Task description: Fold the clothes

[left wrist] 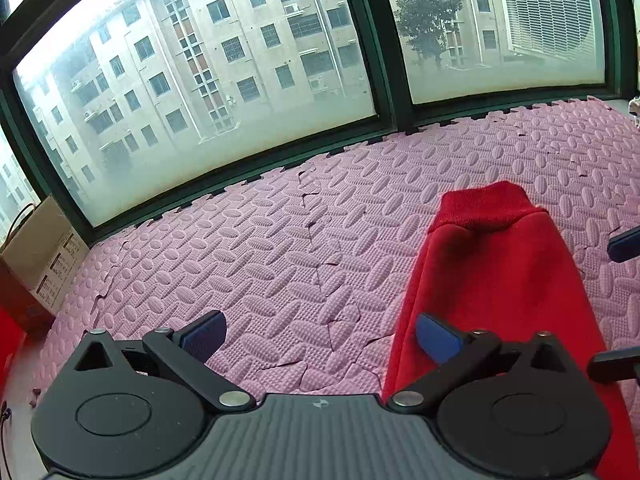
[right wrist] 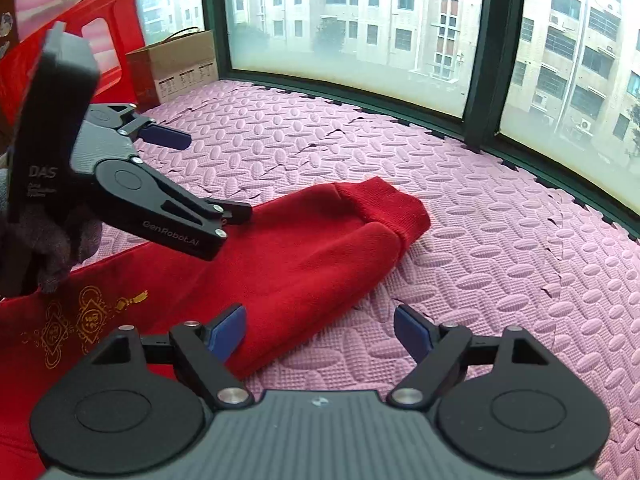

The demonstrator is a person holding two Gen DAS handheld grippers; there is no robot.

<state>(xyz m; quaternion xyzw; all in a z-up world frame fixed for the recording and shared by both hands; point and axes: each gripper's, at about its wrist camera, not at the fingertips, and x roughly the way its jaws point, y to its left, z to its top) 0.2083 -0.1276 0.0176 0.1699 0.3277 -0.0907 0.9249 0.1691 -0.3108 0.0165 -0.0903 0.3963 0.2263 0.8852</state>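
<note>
A red sweater point(right wrist: 304, 256) lies on the pink foam mat point(right wrist: 500, 240), one sleeve stretched out with its ribbed cuff point(right wrist: 384, 204) toward the window. Gold embroidery point(right wrist: 80, 324) shows on its body at the lower left. In the left wrist view the sleeve point(left wrist: 492, 280) runs up the right side, cuff point(left wrist: 484, 204) at the far end. My left gripper point(left wrist: 320, 336) is open and empty, its right finger over the sleeve's edge; it also shows in the right wrist view point(right wrist: 208, 172). My right gripper point(right wrist: 320, 332) is open and empty, at the sleeve's near edge.
A large dark-framed window point(left wrist: 392, 92) borders the mat's far side. A brown paper bag point(right wrist: 176, 64) stands at the mat's left corner, next to a red plastic chair point(right wrist: 120, 12). The right gripper's fingers point(left wrist: 624, 244) show at the right edge of the left wrist view.
</note>
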